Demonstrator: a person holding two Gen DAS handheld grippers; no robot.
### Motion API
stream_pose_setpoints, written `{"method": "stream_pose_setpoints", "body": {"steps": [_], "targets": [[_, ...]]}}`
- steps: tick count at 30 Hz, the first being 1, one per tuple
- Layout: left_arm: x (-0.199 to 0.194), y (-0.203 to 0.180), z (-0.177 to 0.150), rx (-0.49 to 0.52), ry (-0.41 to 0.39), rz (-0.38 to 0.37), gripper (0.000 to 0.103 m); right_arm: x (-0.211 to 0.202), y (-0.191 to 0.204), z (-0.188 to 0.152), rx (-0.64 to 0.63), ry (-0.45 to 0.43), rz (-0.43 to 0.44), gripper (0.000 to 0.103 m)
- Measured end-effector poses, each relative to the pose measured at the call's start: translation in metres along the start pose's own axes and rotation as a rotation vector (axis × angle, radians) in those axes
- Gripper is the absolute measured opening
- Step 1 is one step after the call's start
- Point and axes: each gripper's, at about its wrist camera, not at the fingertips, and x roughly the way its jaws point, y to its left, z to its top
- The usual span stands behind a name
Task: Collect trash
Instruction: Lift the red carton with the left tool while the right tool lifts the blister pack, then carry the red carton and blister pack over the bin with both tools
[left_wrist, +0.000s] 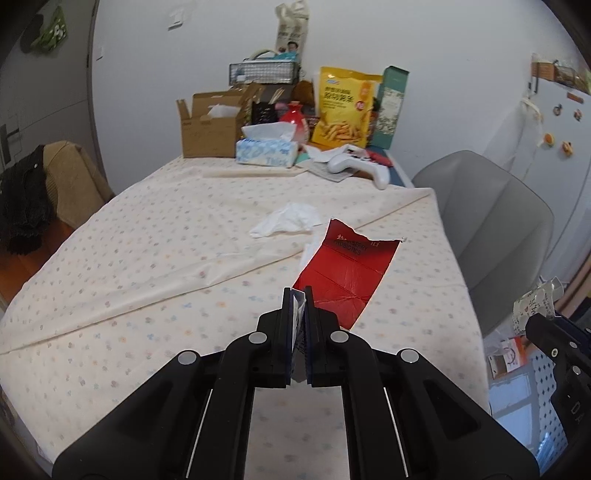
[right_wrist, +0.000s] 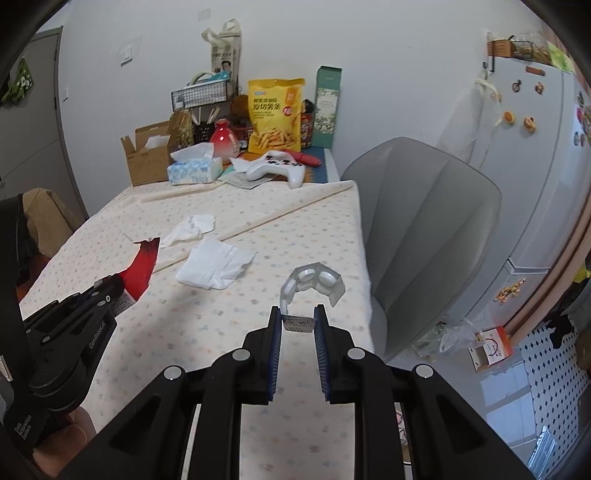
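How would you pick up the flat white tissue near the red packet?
Probably pinch the raised, wrinkled far-right corner of the folded tissue, coming down from above on its right side. The rest lies flat on the tablecloth, so fingers would have little to catch there. Both the left hand-held gripper and right hand-held gripper already hold trash.

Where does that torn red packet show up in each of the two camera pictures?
Left wrist view: the red packet sits just right of centre, pinched at its near end in the left tongs.
Right wrist view: the same red packet is at the left edge, sticking out of the left tongs.
Shared landmark: the yellow snack bag at the far end of the table.
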Motion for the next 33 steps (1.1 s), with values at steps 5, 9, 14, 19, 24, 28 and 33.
{"method": "stream_pose_setpoints", "body": {"steps": [5, 9, 14, 19, 24, 28, 33], "targets": [[-0.013, -0.028, -0.003, 0.043, -0.012, -0.028, 0.006, -0.016, -0.027, -0.007, 0.04, -0.016, -0.017, 0.018], [-0.02, -0.049, -0.004, 0.077, -0.02, -0.043, 0.006, -0.026, -0.049, -0.012, 0.072, -0.026, -0.035, 0.018], [-0.025, -0.082, -0.008, 0.124, -0.022, -0.077, 0.006, -0.034, -0.075, -0.018, 0.105, -0.034, -0.065, 0.018], [-0.026, -0.119, -0.011, 0.18, -0.02, -0.124, 0.006, -0.039, -0.105, -0.025, 0.147, -0.034, -0.104, 0.018], [-0.02, -0.157, -0.015, 0.231, -0.005, -0.171, 0.006, -0.038, -0.14, -0.033, 0.195, -0.019, -0.146, 0.018], [-0.014, -0.187, -0.022, 0.271, 0.014, -0.204, 0.006, -0.034, -0.168, -0.039, 0.236, -0.007, -0.177, 0.018], [0.001, -0.223, -0.032, 0.316, 0.049, -0.237, 0.006, -0.025, -0.202, -0.049, 0.287, 0.02, -0.211, 0.018]]}}
